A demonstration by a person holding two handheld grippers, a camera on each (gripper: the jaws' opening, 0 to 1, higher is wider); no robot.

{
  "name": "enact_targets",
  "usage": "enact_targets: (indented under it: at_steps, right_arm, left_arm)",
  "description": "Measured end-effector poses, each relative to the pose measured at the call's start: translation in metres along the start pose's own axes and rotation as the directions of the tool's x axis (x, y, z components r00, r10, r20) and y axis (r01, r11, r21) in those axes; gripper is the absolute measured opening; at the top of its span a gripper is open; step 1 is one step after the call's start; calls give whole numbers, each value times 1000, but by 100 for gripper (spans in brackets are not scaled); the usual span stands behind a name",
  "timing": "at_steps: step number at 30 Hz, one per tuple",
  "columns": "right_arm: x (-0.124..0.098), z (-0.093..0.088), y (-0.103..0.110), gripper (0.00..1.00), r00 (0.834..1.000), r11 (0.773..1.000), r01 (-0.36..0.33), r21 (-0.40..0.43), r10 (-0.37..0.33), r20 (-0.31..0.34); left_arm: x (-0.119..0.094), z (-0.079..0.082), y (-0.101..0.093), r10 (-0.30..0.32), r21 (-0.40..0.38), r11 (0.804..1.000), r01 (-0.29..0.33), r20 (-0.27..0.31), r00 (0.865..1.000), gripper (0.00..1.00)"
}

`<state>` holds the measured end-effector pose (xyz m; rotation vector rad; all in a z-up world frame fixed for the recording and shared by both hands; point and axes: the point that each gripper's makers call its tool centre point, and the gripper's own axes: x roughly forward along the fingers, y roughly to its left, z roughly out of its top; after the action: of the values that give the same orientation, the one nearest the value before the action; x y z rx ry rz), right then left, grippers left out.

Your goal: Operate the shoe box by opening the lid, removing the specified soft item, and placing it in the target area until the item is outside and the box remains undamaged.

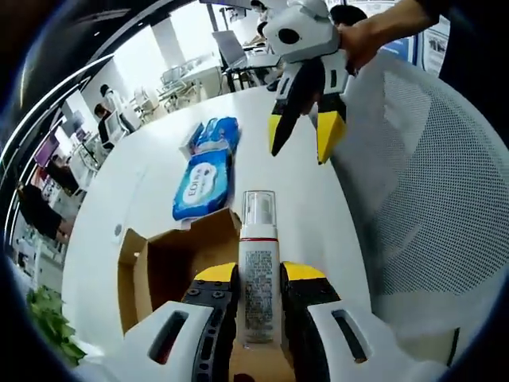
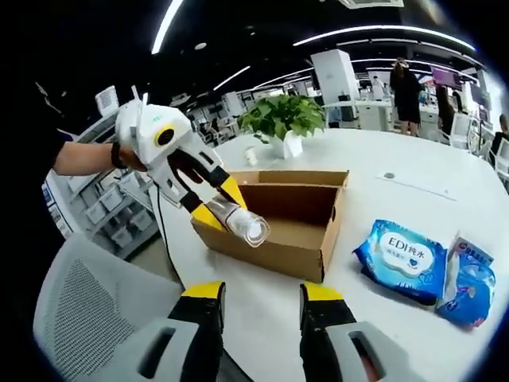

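My left gripper (image 1: 259, 274) is shut on a white pump bottle with a clear cap (image 1: 258, 263). It holds the bottle over the near end of the open cardboard shoe box (image 1: 155, 267). In the right gripper view that same gripper (image 2: 221, 205) comes in from the left. There it holds the bottle (image 2: 242, 223) tilted over the left corner of the box (image 2: 278, 239). My right gripper (image 2: 262, 293) is open and empty, short of the box. It hangs in the air above the table (image 1: 301, 150) with a hand on it.
Two blue wet-wipe packs (image 1: 205, 187) (image 1: 216, 135) lie on the white table (image 1: 159, 175) beyond the box, also seen as packs (image 2: 402, 259) (image 2: 469, 278) at right. A white mesh chair (image 1: 429, 183) stands beside the table. A potted plant (image 2: 282, 119) sits behind the box.
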<state>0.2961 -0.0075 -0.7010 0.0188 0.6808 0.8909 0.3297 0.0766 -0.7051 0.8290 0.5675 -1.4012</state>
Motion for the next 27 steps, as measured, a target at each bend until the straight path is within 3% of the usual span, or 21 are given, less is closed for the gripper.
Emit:
enact_targets:
  at_steps: [11,20,27]
  right_arm:
    - [0,19,9,34,999,986,-33,-162,40,35]
    - [2,26,22,32,991,970,-116,-212,127,41]
    - [0,29,33,22,982,954,-167,-249,183,42]
  left_arm:
    - [2,31,-14,-79,12,997,79,67,995,20]
    - [-2,50,-25,-150,1,989,151,128,980,20]
    - [-4,57,-33,-205,-1,978,208,157,966,20]
